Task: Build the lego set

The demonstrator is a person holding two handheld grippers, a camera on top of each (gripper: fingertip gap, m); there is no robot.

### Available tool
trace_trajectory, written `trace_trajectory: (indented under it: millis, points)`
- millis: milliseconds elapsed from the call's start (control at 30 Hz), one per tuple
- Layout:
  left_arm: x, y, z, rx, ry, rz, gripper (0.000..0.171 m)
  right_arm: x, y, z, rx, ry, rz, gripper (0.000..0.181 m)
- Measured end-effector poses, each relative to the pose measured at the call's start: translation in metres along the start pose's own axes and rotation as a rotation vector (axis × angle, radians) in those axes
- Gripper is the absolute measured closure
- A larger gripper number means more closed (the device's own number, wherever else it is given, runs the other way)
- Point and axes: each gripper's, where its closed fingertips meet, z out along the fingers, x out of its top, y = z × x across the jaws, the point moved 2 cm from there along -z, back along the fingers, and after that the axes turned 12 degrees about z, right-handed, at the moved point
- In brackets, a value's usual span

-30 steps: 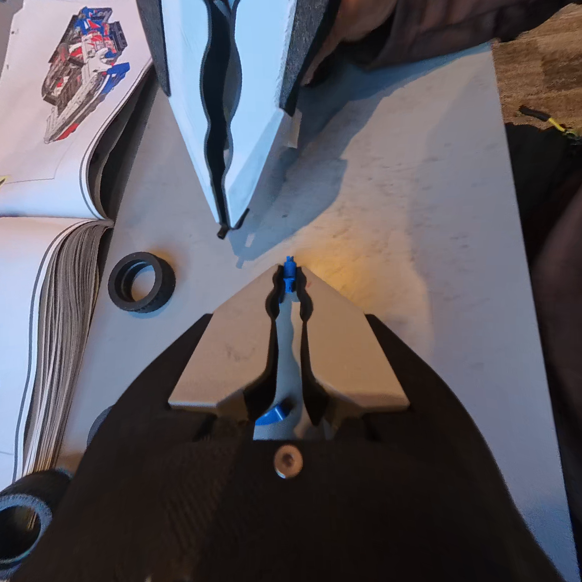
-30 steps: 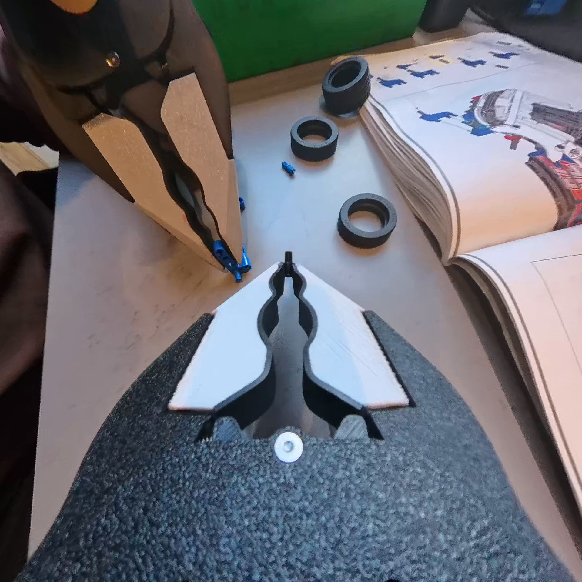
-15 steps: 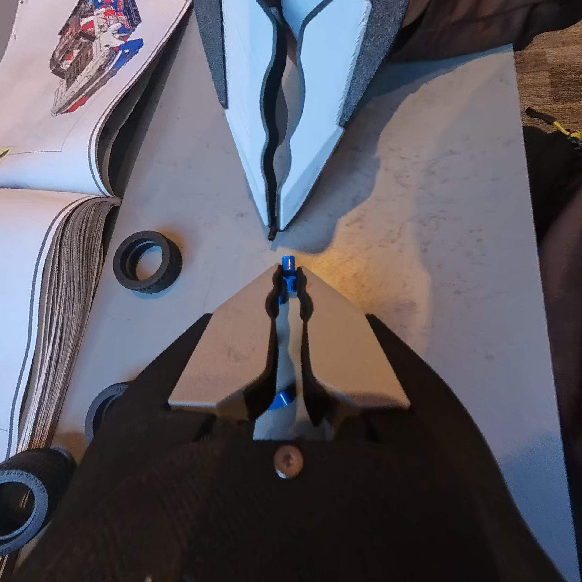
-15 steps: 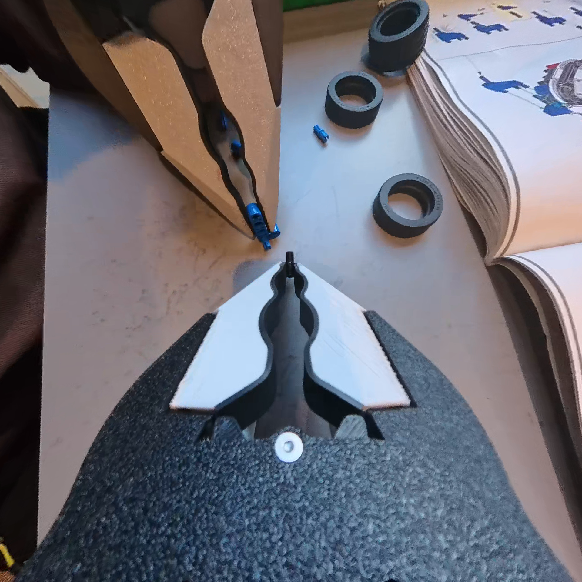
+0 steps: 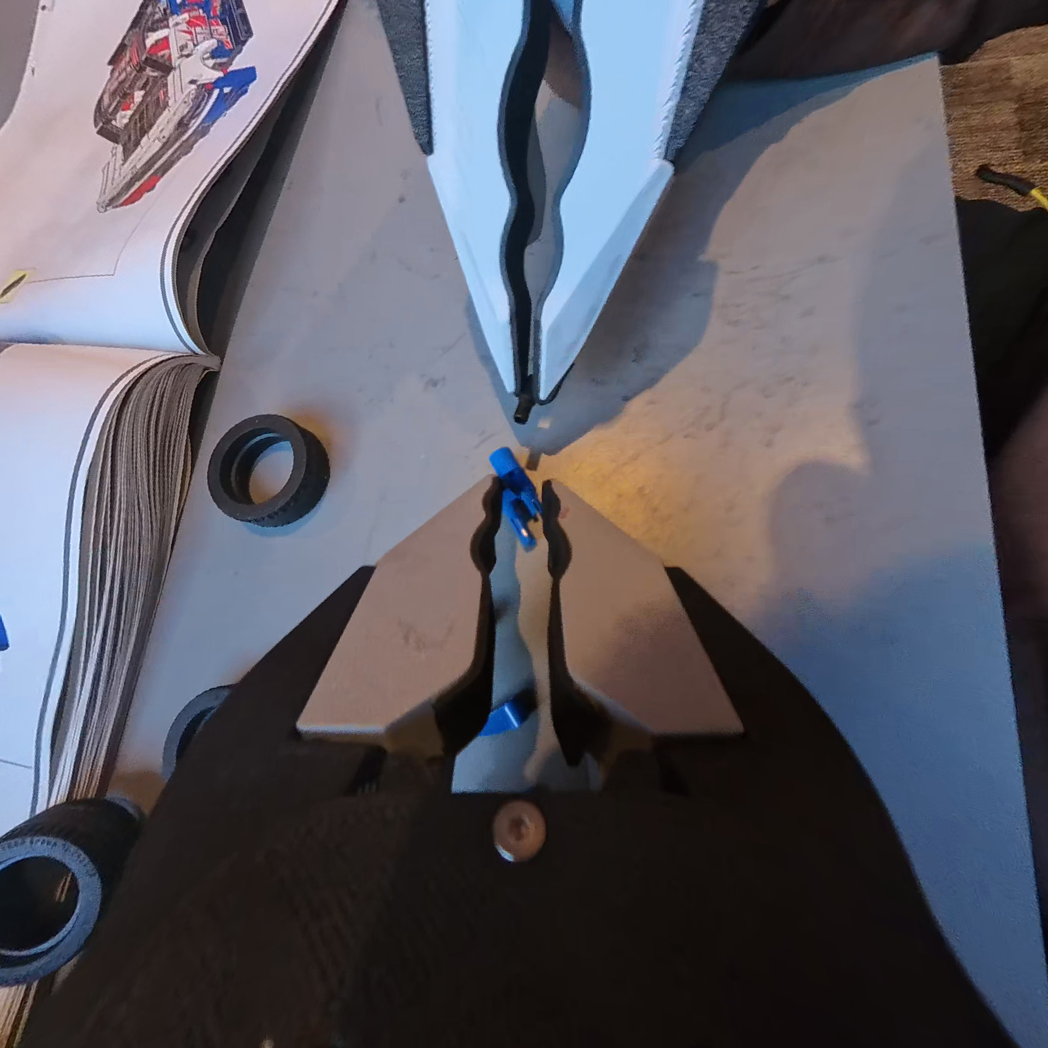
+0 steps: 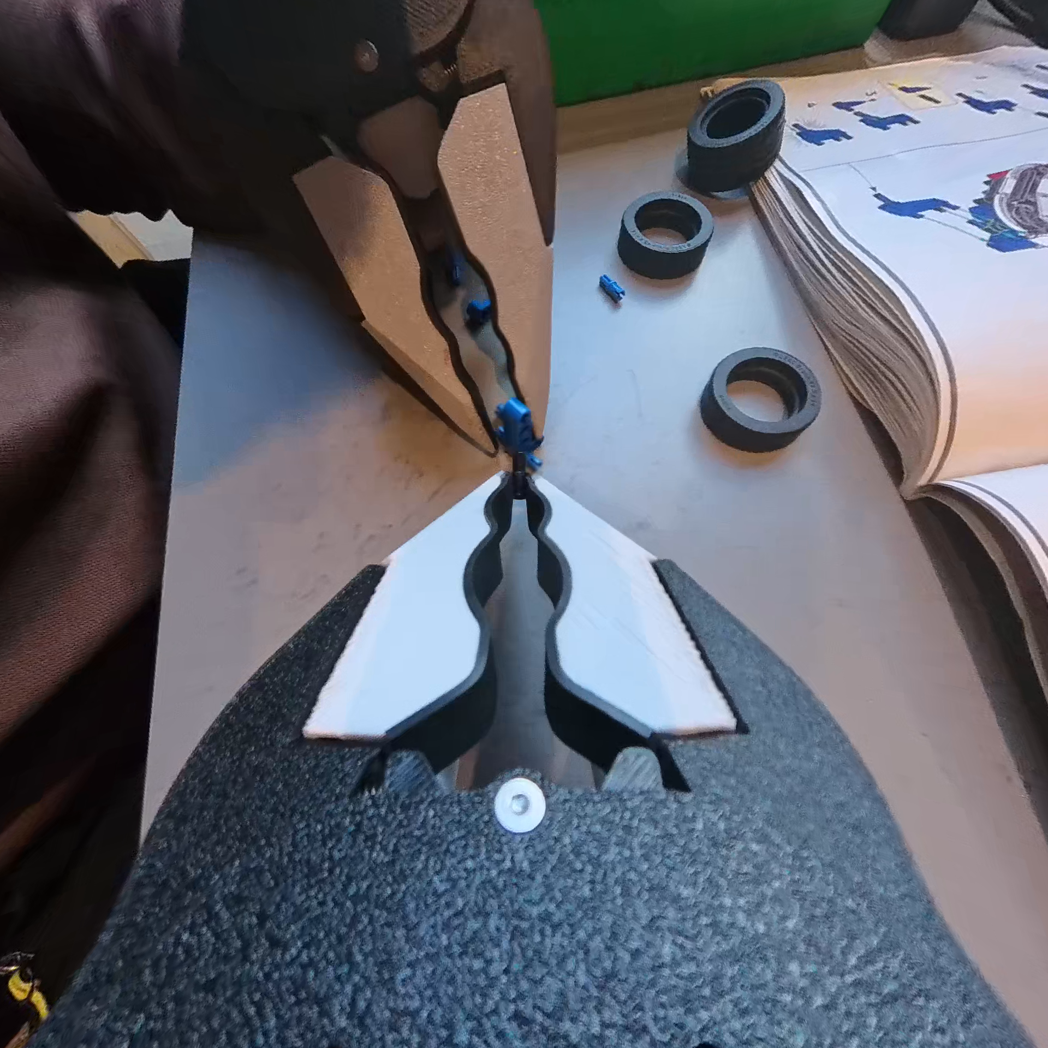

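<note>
Two grippers meet tip to tip above your table [image 5: 794,397]. Your left gripper [image 5: 517,489] pinches a blue connector [image 5: 515,493]; your right gripper [image 6: 517,481] clamps a black pin [image 6: 518,473].

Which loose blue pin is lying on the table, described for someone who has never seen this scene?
Start at the open instruction book on the table's right. Left of its page edges lie black tyres; just left of the tyre there sits the loose blue pin. It alone lies free on the table, tiny, held by neither tool.
</note>
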Motion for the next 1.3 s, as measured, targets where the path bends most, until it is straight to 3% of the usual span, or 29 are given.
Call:
trace_trajectory:
  millis: [900, 1300]
  points:
    - [0.007, 0.008, -0.001, -0.027, 0.044, 0.073, 0.160, -0.003, -0.011, -0.005, 0.072, 0.002, -0.032, 0.177]
    - [0.012, 0.000, -0.021, 0.028, 0.106, -0.051, 0.153, -0.001, -0.007, -0.010, 0.070, 0.035, 0.003, 0.177]
